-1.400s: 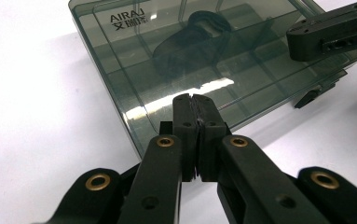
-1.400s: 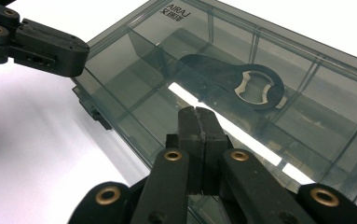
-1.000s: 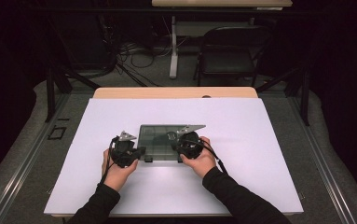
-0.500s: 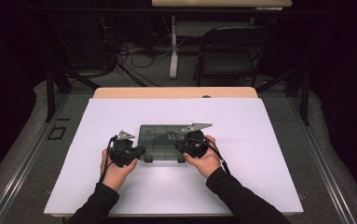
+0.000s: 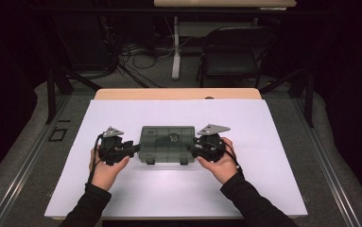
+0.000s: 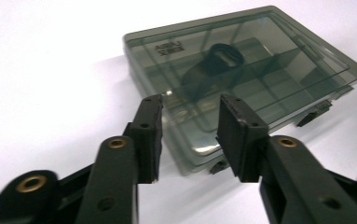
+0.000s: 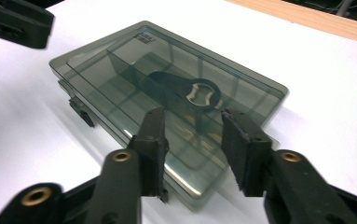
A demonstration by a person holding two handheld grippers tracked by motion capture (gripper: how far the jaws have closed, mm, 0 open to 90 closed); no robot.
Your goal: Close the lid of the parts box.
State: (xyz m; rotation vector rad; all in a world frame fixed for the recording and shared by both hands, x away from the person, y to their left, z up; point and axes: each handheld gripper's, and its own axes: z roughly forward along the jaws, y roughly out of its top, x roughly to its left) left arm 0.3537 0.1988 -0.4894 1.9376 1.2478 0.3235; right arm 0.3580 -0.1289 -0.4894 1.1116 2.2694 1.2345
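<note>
A smoky see-through plastic box (image 5: 168, 143) lies flat, lid closed, on the white table cover (image 5: 263, 123), near the person's edge and about midway across. Left gripper (image 5: 132, 149) sits just beside the box's left end; right gripper (image 5: 191, 148) sits just beside its right end. Both are held low, each pointing inward at the box, with a hand wrapped round each body: left hand (image 5: 105, 170), right hand (image 5: 222, 163). Left gripper view: the two black jaws stand apart with a clear gap, nothing between them; the box (image 6: 241, 79) lies just past the tips, its near corner in line with the gap. Whether the pads (image 6: 232, 135) touch the box wall, cannot tell. Right gripper view: jaws likewise apart, empty, the near corner of the box (image 7: 167, 102) under and between the tips; contact not resolvable. Inside the box, through the lid, inner dividers and one dark flat metal tool (image 7: 185, 93) with a ring-shaped end, lying in a middle compartment. Two small latches (image 5: 149, 162) on the front edge of the box, facing the person. Grey three-cornered plate (image 5: 212, 128) visible on top of the right gripper.
</note>
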